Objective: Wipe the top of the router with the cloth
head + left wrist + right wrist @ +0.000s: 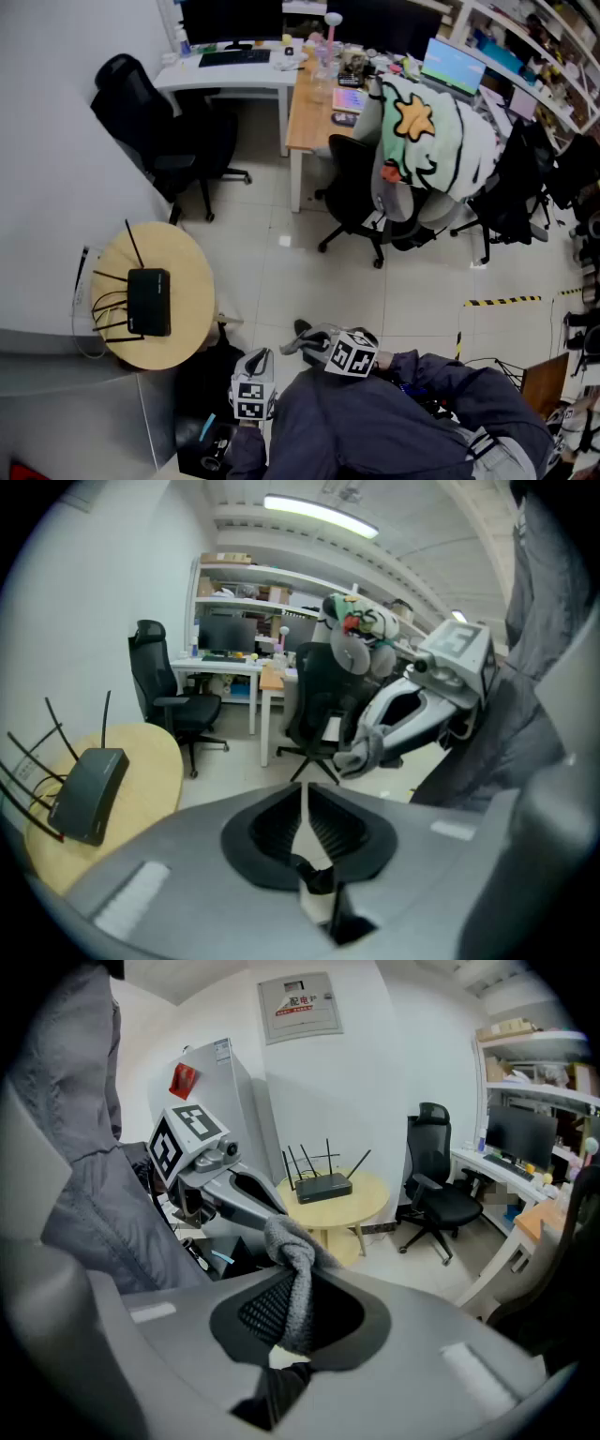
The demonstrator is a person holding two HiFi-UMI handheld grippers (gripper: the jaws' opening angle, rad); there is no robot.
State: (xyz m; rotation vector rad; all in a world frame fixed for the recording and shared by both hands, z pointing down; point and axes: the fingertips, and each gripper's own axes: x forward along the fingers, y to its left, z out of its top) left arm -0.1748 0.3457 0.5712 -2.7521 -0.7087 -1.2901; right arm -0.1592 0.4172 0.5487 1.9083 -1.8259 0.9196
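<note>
The black router (150, 302) with thin antennas lies on a round wooden table (192, 281) by the white wall, also seen in the left gripper view as the router (87, 792) and far off in the right gripper view as the router (323, 1187). My right gripper (291, 1283) is shut on a grey cloth (292, 1265), which bunches up above the jaws. In the head view the cloth (314, 336) hangs close to my body, well right of the table. My left gripper (302, 794) is shut with nothing in it, and sits beside the right one as the left gripper (255, 367).
A black office chair (159, 127) stands beyond the table, and a white desk (225, 75) and wooden desk (309, 103) lie farther back. Another chair draped with a green and white blanket (422, 141) is at right. A dark bag (202, 375) sits below the table's near edge.
</note>
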